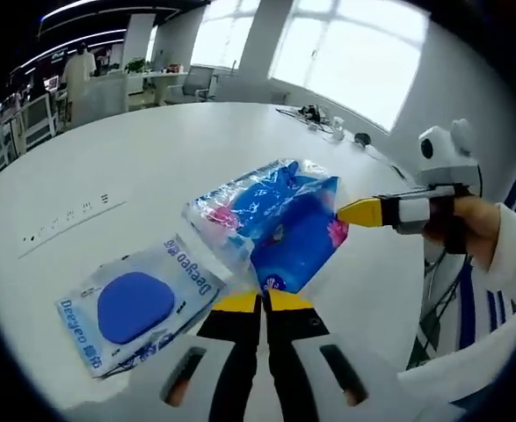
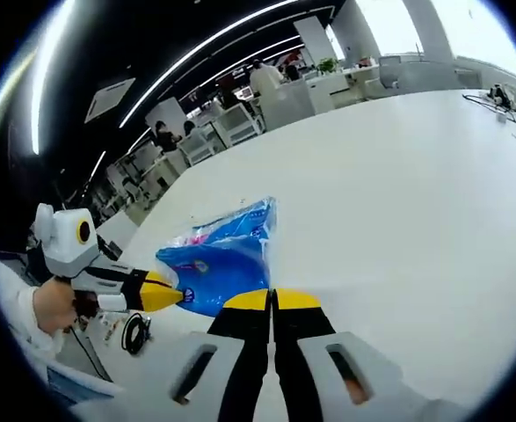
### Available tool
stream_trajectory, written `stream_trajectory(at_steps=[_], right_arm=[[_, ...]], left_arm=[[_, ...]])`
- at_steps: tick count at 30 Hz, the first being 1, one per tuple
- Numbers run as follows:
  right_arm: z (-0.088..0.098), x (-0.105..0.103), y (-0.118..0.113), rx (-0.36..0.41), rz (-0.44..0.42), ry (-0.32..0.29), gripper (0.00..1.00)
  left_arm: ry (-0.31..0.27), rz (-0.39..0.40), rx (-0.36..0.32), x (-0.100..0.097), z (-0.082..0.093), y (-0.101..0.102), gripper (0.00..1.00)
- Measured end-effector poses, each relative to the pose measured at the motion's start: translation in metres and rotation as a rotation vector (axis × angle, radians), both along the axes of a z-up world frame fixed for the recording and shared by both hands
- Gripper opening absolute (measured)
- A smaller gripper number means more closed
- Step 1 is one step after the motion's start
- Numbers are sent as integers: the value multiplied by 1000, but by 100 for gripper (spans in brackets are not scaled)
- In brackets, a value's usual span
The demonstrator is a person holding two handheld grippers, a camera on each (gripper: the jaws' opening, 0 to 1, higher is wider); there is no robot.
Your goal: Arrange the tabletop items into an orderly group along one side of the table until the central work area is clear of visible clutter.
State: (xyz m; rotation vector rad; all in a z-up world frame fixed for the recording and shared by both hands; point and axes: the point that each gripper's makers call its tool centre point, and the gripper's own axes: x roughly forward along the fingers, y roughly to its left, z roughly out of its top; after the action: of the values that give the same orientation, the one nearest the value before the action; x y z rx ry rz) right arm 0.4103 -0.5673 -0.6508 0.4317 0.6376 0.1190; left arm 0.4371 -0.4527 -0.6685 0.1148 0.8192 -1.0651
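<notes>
In the left gripper view, I see my left hand-held gripper (image 1: 262, 301) rising from 6 o'clock with its yellow-tipped jaws pressed together on the near edge of a blue plastic bag (image 1: 279, 220). The bag has pink markings and a clear crinkled top, and it sits just past centre over the white desk (image 1: 152, 158). At 8 o'clock a flat packet with a blue oval pad (image 1: 134, 303) lies on the desk, its corner touching or just beside the bag; I cannot tell which.

The right hand-held gripper (image 1: 350, 213) enters from 3 o'clock, held level by a hand (image 1: 468, 224) in a white sleeve. Its yellow tip meets the bag's right corner with the jaws closed on it.

In the right gripper view, the right hand-held gripper (image 2: 272, 301) has its jaws closed at 6 o'clock at the bag (image 2: 218, 255). The left hand-held gripper (image 2: 171, 297) reaches in from 8 o'clock, gripped by a hand (image 2: 51, 308), its tip at the bag's edge.
</notes>
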Motion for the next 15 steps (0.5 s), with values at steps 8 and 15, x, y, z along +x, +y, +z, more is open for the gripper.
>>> stream_trajectory(at_steps=[8,15], right_arm=[[-20,14,-16,-27,-26,34,0],[-41,24,-23,-47,-31,76,0]], left_arm=[[29,6,27,15,-18,-17,0],[57,7,66,22,-38,-27,0]])
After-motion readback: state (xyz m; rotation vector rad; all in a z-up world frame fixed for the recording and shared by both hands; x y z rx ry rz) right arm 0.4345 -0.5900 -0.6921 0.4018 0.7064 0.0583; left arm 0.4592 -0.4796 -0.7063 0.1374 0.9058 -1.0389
